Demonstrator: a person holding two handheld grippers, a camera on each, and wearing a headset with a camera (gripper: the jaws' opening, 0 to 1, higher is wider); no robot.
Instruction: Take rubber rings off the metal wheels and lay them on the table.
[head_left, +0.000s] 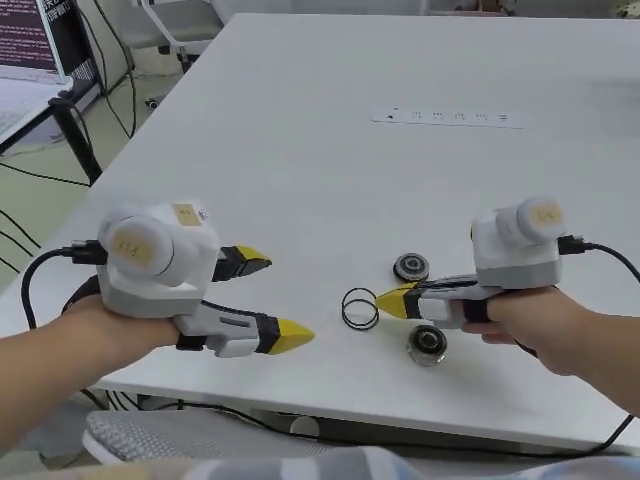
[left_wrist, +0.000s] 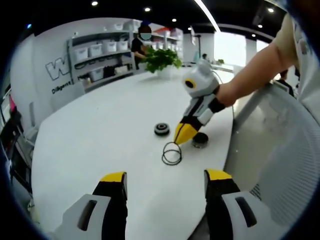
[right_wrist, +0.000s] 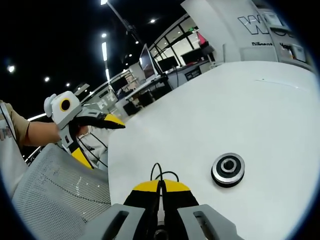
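1. Table (head_left: 300, 150): white, broad; carries all items below.
2. Near wheel (head_left: 427, 344): metal, lying flat close to the near edge, right of centre, just on the near side of the right gripper (head_left: 392, 300).
3. Left gripper (head_left: 272, 298): held at the near left, pointing right. Jaws are spread wide with nothing between them (yellow tips). It is apart from the rubber rings (head_left: 360, 308).
4. Right gripper: held at the near right, pointing left, jaws pressed together. Its tips sit at the right rim of the rubber rings (whether they pinch a ring cannot be told).
5. Rubber rings: thin black loops, overlapping, flat on the table between the two grippers and off both wheels.
6. Far wheel (head_left: 411, 267): flat on the table, dark outer band, just beyond the right gripper.
7. Power strip (head_left: 445, 117): white, far on the table, right of centre.
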